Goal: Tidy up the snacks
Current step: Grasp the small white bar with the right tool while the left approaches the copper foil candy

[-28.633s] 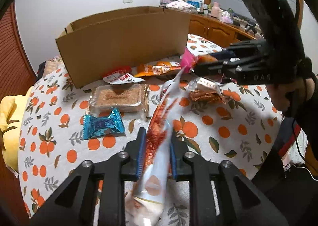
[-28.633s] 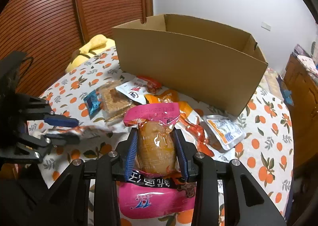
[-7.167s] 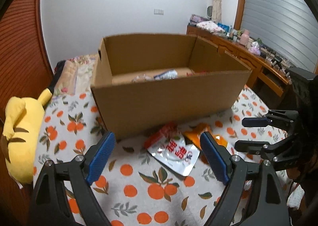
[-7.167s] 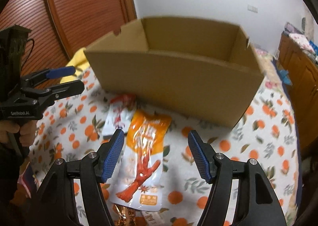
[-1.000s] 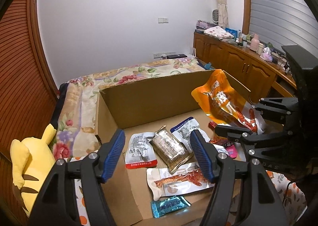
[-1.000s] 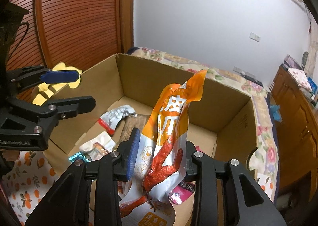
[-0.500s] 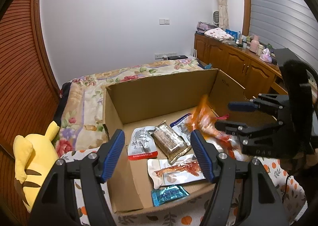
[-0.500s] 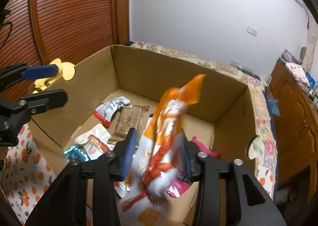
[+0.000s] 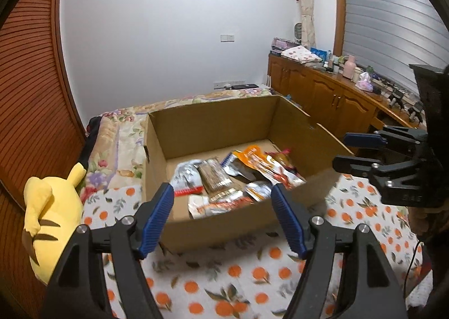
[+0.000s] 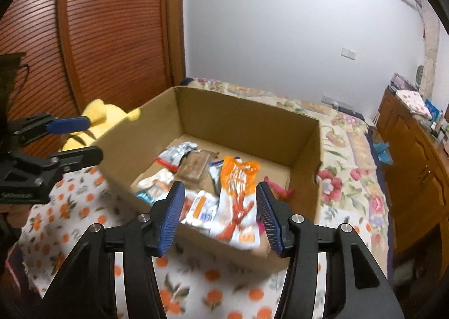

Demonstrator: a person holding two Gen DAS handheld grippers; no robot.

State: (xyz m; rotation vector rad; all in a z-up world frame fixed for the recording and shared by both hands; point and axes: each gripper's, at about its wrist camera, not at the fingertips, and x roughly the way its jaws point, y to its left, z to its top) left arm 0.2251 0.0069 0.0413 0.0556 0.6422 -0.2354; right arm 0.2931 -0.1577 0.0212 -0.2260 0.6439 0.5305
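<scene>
Now, at the far left of the left wrist view, a yellow plush toy [image 9: 52, 207] lies at the edge of the table [image 9: 224, 285], beside the cardboard box [image 9: 224, 223]. The left gripper [image 9: 221, 215] is on the near side of the box, above the orange-patterned cloth; its jaws are opening, already wide, with nothing between them. A second ago it was right over the box, so it has drawn back.

Inside the box the snacks lie in a loose heap: a silver packet [image 9: 185, 178] at the left, a brown bar [image 9: 216, 178] beside it, and the orange packet [image 9: 263, 164] toward the right, resting on the others. That orange packet is the real change. A second ago it stood upright, pinched in the right gripper [image 10: 219, 204]; half a second ago it was falling; now it lies flat in the box, near the front right corner in the right wrist view.

The right gripper's jaws are opening, about half spread, and hold nothing; the orange packet only shows through the gap, down in the box. This gripper too has pulled back from the box.

No packets show on the cloth in either view, though the box hides the strip just in front of it. My reading is that the sorting is at or near its end, and both hands are free for anything left over.
</scene>
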